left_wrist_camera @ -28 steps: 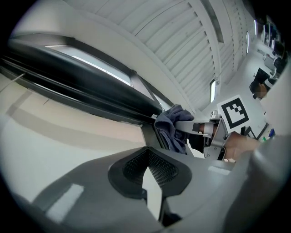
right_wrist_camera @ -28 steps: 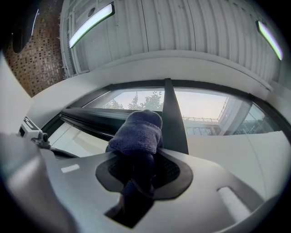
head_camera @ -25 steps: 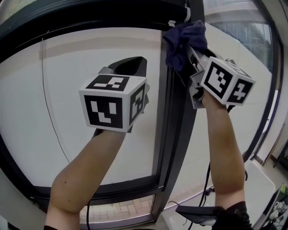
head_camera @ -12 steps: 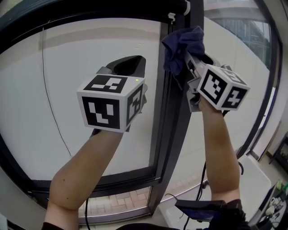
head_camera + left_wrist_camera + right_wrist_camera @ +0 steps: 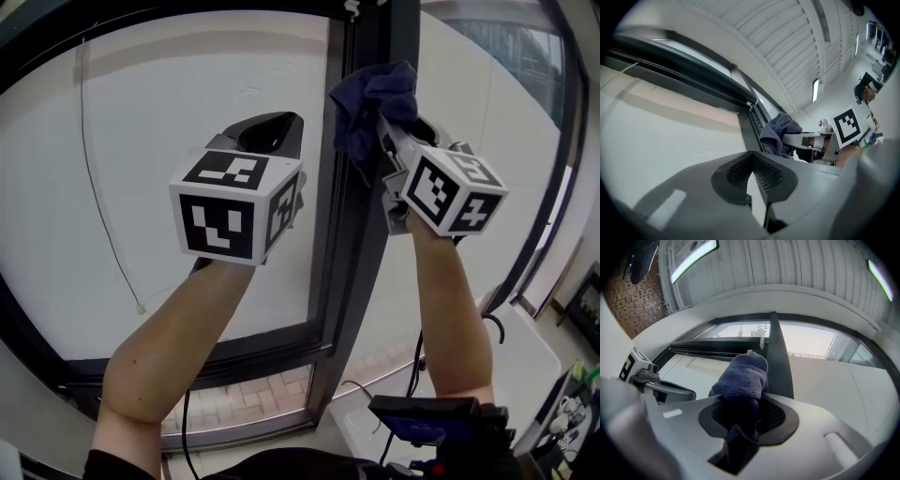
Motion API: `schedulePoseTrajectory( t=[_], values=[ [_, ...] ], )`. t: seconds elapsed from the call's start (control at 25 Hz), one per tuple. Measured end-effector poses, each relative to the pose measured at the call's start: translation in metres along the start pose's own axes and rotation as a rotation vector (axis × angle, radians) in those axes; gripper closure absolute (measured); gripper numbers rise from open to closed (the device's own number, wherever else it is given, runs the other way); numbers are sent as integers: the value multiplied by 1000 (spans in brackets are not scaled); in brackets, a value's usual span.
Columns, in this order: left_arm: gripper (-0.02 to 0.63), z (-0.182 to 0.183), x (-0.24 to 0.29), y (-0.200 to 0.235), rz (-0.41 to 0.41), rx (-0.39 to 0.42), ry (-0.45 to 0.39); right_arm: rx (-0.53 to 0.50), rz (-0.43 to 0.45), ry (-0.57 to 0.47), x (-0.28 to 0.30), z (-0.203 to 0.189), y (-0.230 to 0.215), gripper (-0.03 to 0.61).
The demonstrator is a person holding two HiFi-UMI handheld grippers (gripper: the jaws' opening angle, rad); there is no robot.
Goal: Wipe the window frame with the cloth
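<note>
A dark blue cloth (image 5: 368, 97) is bunched against the black upright bar of the window frame (image 5: 359, 244). My right gripper (image 5: 387, 127) is shut on the cloth and holds it against the bar, high up. In the right gripper view the cloth (image 5: 742, 373) bulges out of the jaws and rests on the frame bar (image 5: 778, 355). My left gripper (image 5: 271, 128) hangs in front of the left pane, apart from the bar. Its jaws are shut with nothing between them, as seen in the left gripper view (image 5: 752, 158), where the cloth (image 5: 777, 135) lies further right.
White panes lie on both sides of the bar. A thin cord (image 5: 98, 206) hangs down the left pane. The black lower rail (image 5: 225, 361) runs below my arms. A white surface (image 5: 525, 366) and cables lie at the lower right.
The right gripper has slid the cloth down the upright bar, away from the frame's top corner. The left gripper has stayed almost in place.
</note>
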State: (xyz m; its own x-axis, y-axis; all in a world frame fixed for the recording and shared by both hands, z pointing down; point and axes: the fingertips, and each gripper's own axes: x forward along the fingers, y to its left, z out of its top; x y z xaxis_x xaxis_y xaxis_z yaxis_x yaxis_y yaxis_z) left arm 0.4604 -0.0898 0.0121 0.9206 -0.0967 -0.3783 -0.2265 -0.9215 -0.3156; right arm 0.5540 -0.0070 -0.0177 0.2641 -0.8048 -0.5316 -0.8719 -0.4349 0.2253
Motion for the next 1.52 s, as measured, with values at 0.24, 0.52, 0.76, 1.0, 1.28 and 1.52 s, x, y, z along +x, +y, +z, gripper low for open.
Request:
schedulePoseTrajectory(
  t=[0.24, 0.52, 0.76, 1.0, 1.28, 1.52],
  values=[
    [620, -11, -8, -4, 14, -10, -2, 7, 7, 27, -13, -21, 5, 463],
    [620, -30, -14, -19, -29, -23, 23, 13, 13, 51, -24, -42, 10, 462],
    [620, -47, -26, -22, -14, -48, 21, 22, 17, 70, -38, -63, 15, 462],
    [620, -62, -40, -21, -6, -90, 11, 28, 8, 97, -49, -81, 21, 462],
    [620, -82, -42, -24, -2, -83, 22, 33, -10, 118, -60, -100, 28, 462],
    [620, -97, -43, -36, -10, -78, 21, 42, -12, 149, -72, -118, 33, 462]
  ],
)
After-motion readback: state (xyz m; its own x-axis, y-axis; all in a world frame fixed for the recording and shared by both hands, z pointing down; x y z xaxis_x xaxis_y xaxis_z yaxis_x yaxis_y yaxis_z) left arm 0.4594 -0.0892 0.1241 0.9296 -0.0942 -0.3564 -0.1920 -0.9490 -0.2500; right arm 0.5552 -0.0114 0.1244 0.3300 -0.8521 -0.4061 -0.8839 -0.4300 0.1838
